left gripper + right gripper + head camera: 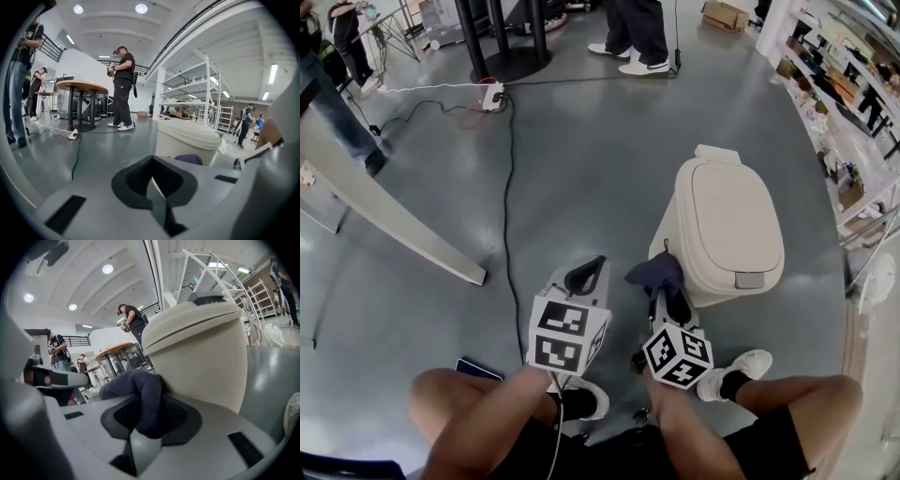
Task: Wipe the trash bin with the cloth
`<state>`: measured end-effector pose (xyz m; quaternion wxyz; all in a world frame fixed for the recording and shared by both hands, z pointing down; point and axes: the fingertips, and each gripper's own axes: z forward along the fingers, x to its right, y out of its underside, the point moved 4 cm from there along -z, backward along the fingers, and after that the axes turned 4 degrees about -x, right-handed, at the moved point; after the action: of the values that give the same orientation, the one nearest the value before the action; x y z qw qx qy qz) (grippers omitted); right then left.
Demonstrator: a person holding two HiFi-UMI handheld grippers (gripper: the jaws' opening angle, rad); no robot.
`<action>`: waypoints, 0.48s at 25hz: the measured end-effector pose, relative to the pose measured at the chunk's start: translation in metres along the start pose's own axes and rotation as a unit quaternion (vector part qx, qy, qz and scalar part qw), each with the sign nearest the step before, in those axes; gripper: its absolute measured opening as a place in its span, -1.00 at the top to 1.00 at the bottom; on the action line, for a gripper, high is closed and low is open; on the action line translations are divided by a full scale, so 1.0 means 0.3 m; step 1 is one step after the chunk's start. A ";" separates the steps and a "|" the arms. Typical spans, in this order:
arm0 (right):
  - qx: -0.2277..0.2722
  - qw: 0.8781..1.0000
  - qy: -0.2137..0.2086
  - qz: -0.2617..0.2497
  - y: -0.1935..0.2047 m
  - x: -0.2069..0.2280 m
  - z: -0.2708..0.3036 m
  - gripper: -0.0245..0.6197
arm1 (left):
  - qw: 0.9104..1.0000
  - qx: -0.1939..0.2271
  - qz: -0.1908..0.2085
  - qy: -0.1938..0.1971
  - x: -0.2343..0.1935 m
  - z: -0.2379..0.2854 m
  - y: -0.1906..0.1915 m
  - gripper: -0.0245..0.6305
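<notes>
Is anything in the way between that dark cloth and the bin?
Nothing visible. The cloth, clamped in the right tongs, sits right up against the trash bin, at its side wall.

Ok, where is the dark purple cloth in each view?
Head view: dark purple cloth, centre, in the right claw.
Left gripper view: small patch just right of centre.
Right gripper view: centre, pinched in that claw.
Shared landmark: cream lidded plastic trash bin, directly behind it.

We are seeing bright, even light coming from round ceiling lamps (pixel 140 8), glaring softly on the grey floor (pixel 581 169); fisheye distortion is bending edges, and corners are going black.
</notes>
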<state>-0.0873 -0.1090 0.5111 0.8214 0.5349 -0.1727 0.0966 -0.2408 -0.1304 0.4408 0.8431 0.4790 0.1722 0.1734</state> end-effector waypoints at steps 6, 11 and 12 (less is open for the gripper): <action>-0.020 1.000 0.012 -0.005 0.055 0.048 0.018 0.60 | 1.000 -0.020 0.005 -0.002 0.019 0.025 0.036 0.93; -0.038 0.999 0.026 -0.005 0.123 0.079 0.061 0.60 | 0.999 -0.034 -0.035 0.016 0.001 0.059 0.080 0.93; -0.042 0.999 0.029 -0.006 0.137 0.087 0.068 0.60 | 0.998 -0.036 -0.038 0.016 -0.004 0.064 0.086 0.93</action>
<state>-0.0809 -0.1117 0.5635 0.8486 0.4976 -0.1497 0.0996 -0.2364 -0.1329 0.4727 0.8631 0.4384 0.1973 0.1544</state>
